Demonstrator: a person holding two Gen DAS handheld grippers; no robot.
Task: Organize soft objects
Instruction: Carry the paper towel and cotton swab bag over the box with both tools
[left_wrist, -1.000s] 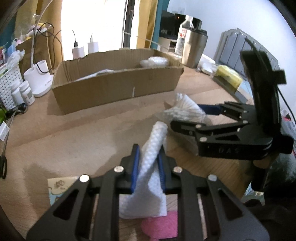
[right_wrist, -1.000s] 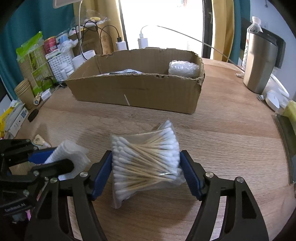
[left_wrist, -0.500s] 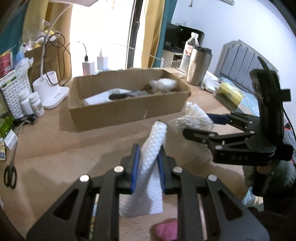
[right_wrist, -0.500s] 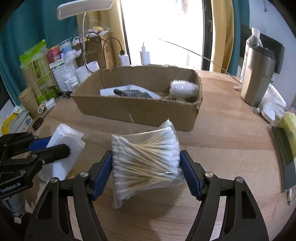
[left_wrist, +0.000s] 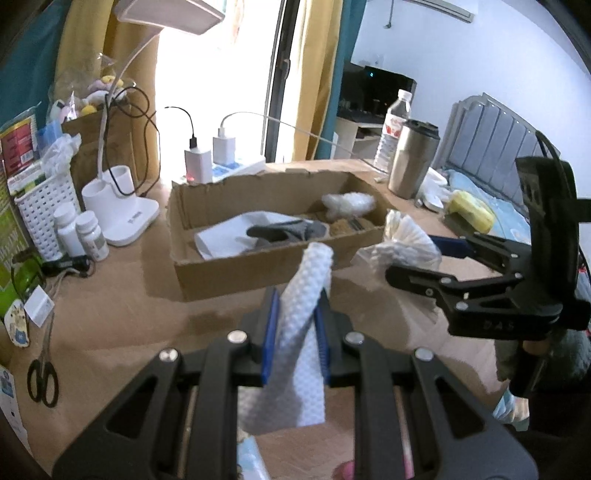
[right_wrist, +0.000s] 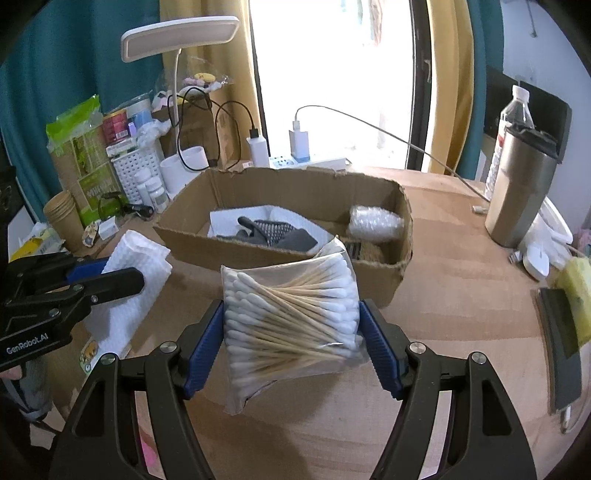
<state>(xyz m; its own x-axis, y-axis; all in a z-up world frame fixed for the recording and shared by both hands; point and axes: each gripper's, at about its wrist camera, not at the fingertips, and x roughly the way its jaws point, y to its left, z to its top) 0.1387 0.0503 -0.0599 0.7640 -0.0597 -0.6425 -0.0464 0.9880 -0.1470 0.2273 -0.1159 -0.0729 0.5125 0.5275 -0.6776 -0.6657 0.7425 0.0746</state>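
Note:
My left gripper (left_wrist: 294, 312) is shut on a folded white textured cloth (left_wrist: 295, 354) and holds it in the air above the table. The cloth also shows in the right wrist view (right_wrist: 127, 291). My right gripper (right_wrist: 291, 321) is shut on a clear bag of cotton swabs (right_wrist: 291, 314), held up in front of the cardboard box (right_wrist: 280, 254). The bag also shows in the left wrist view (left_wrist: 404, 245). The box (left_wrist: 236, 273) holds a white sheet, a grey glove (right_wrist: 277, 234) and a bubble-wrap roll (right_wrist: 375, 223).
A steel tumbler (right_wrist: 517, 195) and a water bottle (right_wrist: 508, 122) stand at the right. A desk lamp (right_wrist: 177, 40), chargers, pill bottles (left_wrist: 79, 232) and a white basket stand at the back left. Scissors (left_wrist: 42, 376) lie at the left edge.
Both grippers have risen with their loads and moved nearer the box, so its inside now shows. The grips have not changed.

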